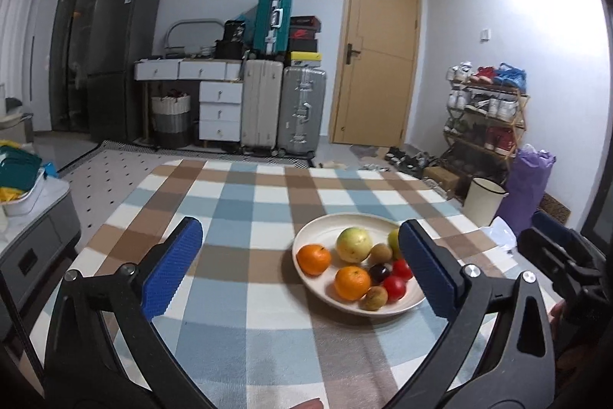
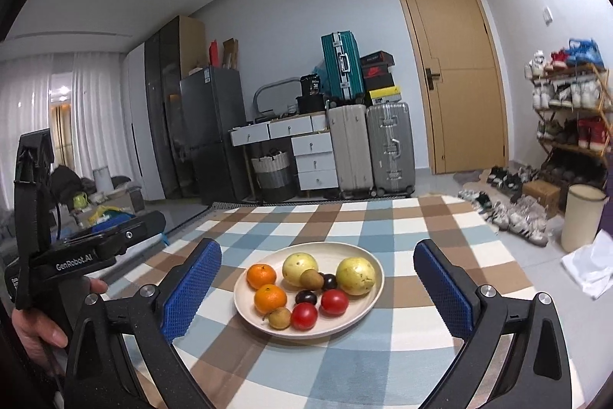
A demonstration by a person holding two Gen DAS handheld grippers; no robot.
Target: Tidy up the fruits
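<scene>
Checked cloth in blue, brown and cream covers the table (image 2: 383,217), whose far edge is visible and whose near edge is cut off below both views. Broad bare cloth lies left of and in front of the shallow cream plate (image 2: 356,322), which sits well inside the edges. On the plate lie two yellow-green round fruits (image 2: 355,275), two oranges (image 2: 270,298), two red tomatoes (image 2: 334,302), two dark plums (image 2: 305,297) and two small brown fruits (image 2: 279,317), all touching or close together. In the left wrist view the blue pad hides part of one green fruit. The right gripper (image 2: 318,288) stands wide apart, empty, framing the plate. The left gripper (image 1: 300,269) is likewise spread and empty; its black body reads "GenRobot.AI" in the right wrist view.
</scene>
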